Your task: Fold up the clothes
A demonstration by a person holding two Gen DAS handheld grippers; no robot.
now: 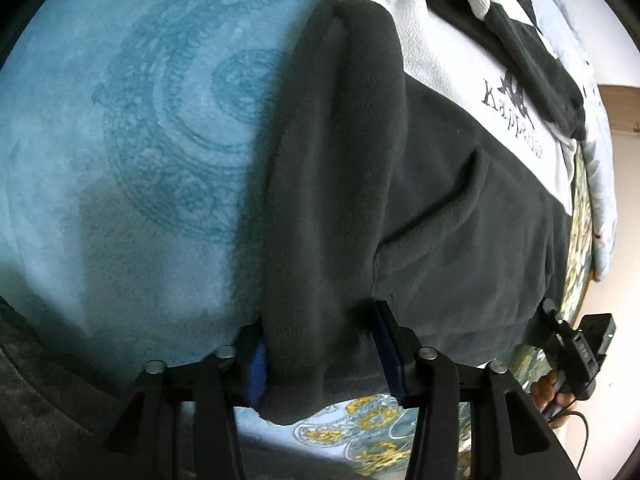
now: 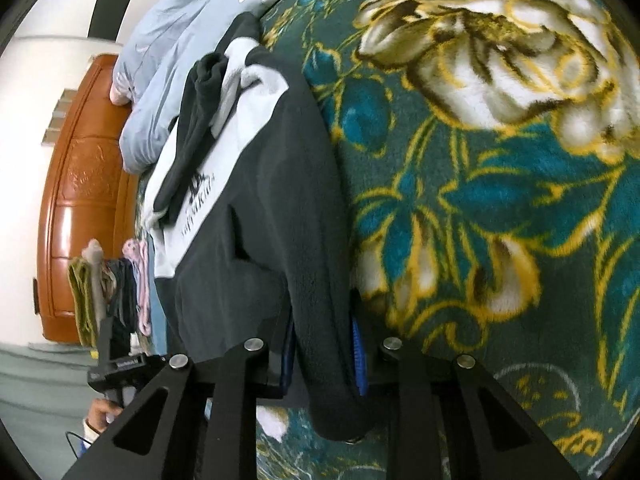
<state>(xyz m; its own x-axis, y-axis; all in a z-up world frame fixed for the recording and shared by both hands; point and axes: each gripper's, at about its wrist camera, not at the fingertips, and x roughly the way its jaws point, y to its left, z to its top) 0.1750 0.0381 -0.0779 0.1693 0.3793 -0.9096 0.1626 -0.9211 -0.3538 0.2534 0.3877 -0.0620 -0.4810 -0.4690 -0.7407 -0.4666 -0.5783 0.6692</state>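
A dark grey and white fleece hoodie [image 1: 440, 184] lies spread on the bed, with black lettering on its white chest band. My left gripper [image 1: 324, 356] is shut on a folded dark edge at the hoodie's hem, blue pads pressing the fabric from both sides. In the right wrist view the same hoodie [image 2: 256, 208] stretches away from me. My right gripper [image 2: 322, 356] is shut on the other corner of the dark hem, which hangs out below the fingers. A dark sleeve [image 2: 188, 132] lies across the white chest.
A teal blanket [image 1: 120, 140] with a circular pattern lies left of the hoodie. A green floral blanket [image 2: 500, 180] covers the bed on the right. A pale blue quilt [image 2: 168, 60] sits at the far end. A wooden door [image 2: 80, 200] and hanging cloths [image 2: 112, 292] stand beyond.
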